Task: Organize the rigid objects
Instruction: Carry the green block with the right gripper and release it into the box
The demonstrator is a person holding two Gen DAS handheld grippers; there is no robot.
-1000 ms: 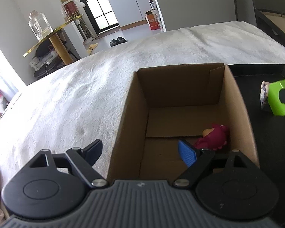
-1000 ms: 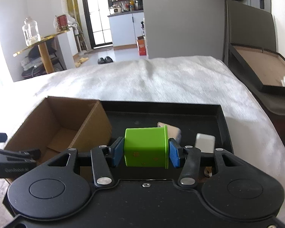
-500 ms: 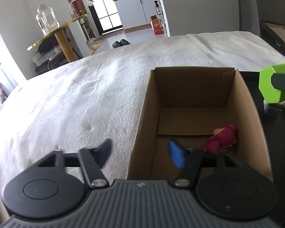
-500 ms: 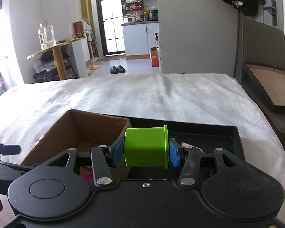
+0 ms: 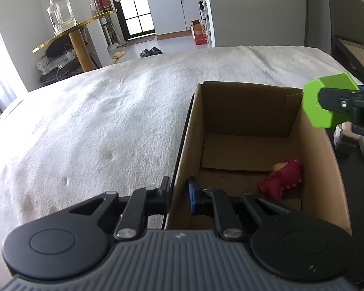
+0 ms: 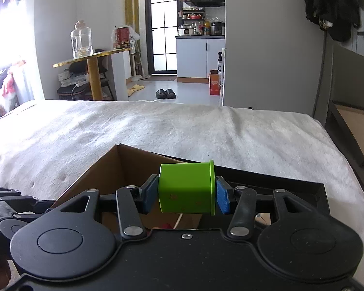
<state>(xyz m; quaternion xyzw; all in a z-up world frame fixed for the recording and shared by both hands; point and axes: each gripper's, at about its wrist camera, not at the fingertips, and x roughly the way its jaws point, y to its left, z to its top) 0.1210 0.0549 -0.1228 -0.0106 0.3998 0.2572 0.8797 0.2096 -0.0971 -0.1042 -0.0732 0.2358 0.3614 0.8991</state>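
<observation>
A green cup [image 6: 186, 189], lying on its side, is pinched between the two blue pads of the right gripper [image 6: 186, 195] and held above the near right rim of an open cardboard box [image 5: 327, 169]. The left gripper [image 5: 179, 195] straddles the box's left wall, one finger outside and one inside, closed on the cardboard. A pink toy [image 5: 282, 178] lies on the box floor by its right wall. The box sits on a black tray [image 6: 320, 189] atop a white blanket [image 5: 97, 121].
</observation>
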